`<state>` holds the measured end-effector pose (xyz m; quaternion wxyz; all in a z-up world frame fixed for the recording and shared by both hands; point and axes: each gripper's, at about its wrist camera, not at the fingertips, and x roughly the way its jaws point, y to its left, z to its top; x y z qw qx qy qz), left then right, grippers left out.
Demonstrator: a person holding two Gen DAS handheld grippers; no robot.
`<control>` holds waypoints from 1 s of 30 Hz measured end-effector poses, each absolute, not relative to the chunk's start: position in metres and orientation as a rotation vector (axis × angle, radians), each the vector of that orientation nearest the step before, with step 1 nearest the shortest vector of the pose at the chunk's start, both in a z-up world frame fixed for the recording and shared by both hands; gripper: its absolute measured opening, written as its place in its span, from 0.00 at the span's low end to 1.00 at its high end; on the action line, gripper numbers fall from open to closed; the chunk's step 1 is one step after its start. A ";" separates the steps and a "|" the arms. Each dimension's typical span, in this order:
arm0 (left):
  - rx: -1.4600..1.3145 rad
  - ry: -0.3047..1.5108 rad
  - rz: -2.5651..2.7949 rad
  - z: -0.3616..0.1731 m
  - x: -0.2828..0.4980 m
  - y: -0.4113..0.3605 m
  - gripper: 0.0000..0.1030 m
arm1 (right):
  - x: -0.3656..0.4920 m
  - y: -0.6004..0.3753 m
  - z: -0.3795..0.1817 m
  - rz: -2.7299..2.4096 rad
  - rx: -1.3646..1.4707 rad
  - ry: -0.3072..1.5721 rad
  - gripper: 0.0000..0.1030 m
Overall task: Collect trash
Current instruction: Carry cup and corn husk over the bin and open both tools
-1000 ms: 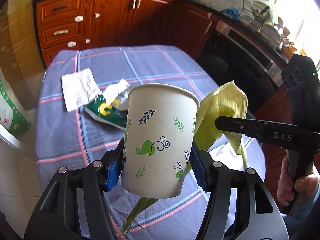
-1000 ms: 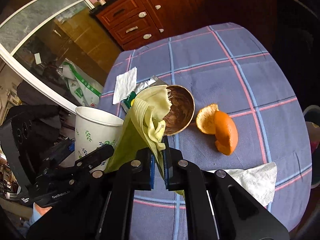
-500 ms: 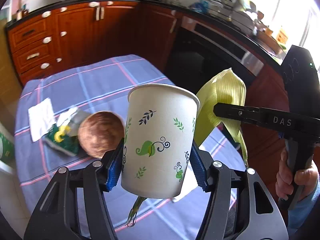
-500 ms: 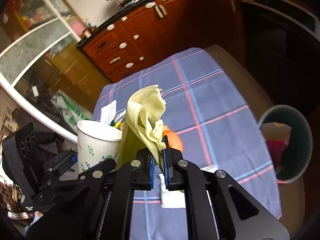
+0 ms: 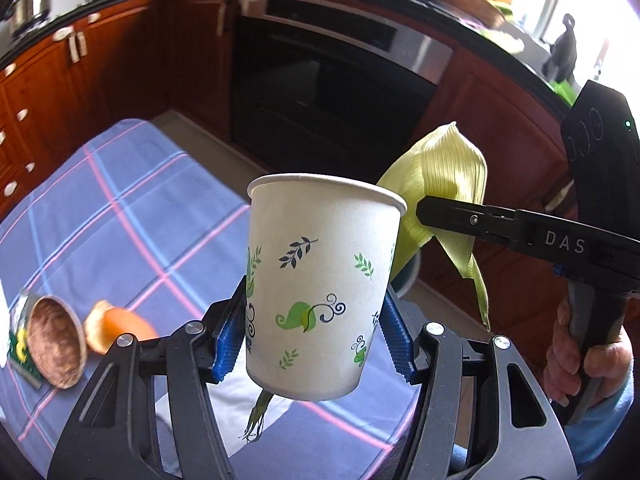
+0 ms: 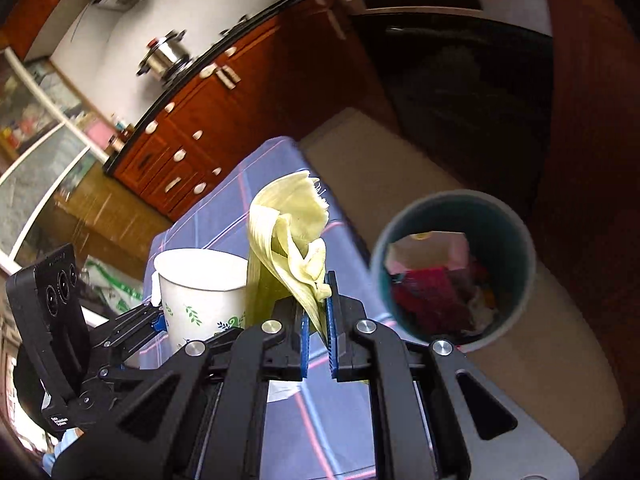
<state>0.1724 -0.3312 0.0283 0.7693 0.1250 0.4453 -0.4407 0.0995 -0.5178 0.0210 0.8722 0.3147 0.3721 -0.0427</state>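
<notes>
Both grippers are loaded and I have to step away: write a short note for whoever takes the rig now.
Left gripper: shut on the paper cup.
Right gripper: shut on the corn husk.
The bin stands on the floor beyond the table edge and already holds trash.
Done: cup and husk lifted.
Left: drop both in the bin, then fetch the orange peel, coconut shell, green wrapper and napkin.

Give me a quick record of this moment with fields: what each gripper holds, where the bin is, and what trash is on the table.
left gripper: shut on paper cup
right gripper: shut on corn husk
bin: on the floor past the table edge, already holding trash
table: coconut shell, orange peel, white napkin
</notes>
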 end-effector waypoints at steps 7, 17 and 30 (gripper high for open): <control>0.428 1.054 -0.989 0.000 0.161 -0.405 0.59 | 0.078 -0.576 -0.010 -0.185 0.742 0.790 0.07; 0.529 1.194 -0.979 -0.065 0.165 -0.461 0.59 | 0.085 -0.625 -0.077 -0.270 0.816 0.923 0.07; 0.553 1.294 -0.980 -0.114 0.185 -0.499 0.59 | 0.113 -0.657 -0.123 -0.338 0.811 1.035 0.08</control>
